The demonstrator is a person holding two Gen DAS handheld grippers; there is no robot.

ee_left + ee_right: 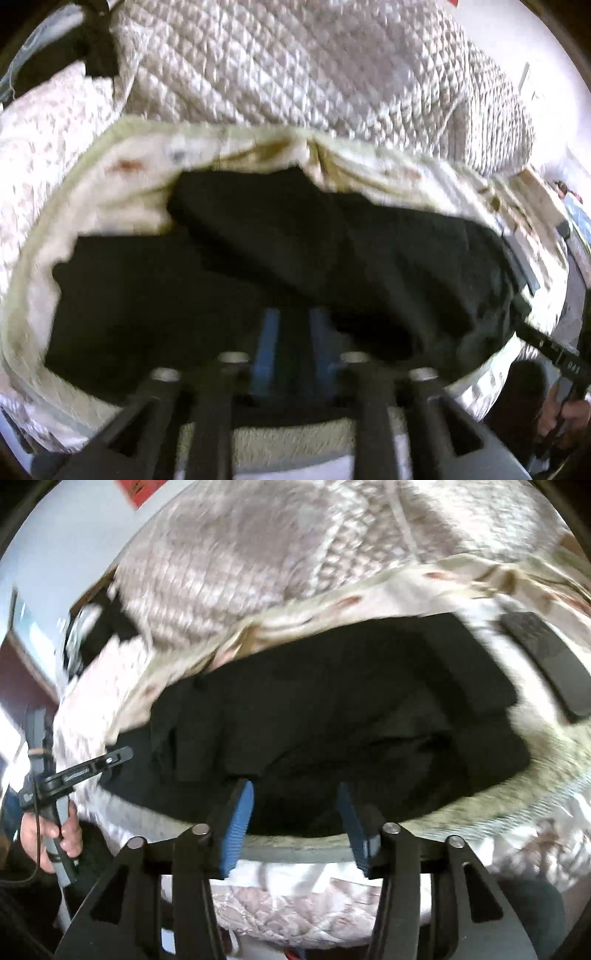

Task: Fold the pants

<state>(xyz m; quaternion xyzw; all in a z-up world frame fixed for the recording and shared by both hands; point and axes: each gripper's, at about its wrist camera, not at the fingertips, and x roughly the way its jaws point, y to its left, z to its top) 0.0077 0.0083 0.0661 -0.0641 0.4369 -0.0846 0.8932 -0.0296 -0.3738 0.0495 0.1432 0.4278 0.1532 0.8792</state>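
Black pants (258, 258) lie spread on a patterned bedspread (122, 170); they also show in the right wrist view (332, 709), partly folded with rumpled layers. My left gripper (293, 317) has its blue pads (267, 339) close together over the near edge of the pants, with dark cloth between them. My right gripper (295, 794) is open, its blue pads (238, 823) spread apart just above the near edge of the pants, holding nothing. The left gripper's body shows in the right wrist view (74, 771), held by a hand at the far left.
A quilted white blanket (314, 66) lies bunched behind the pants. A pale pillow (44, 122) sits at the left. A dark grey strap-like thing (550, 661) lies on the bed to the right of the pants. The bed's front edge (295, 853) is just below my right gripper.
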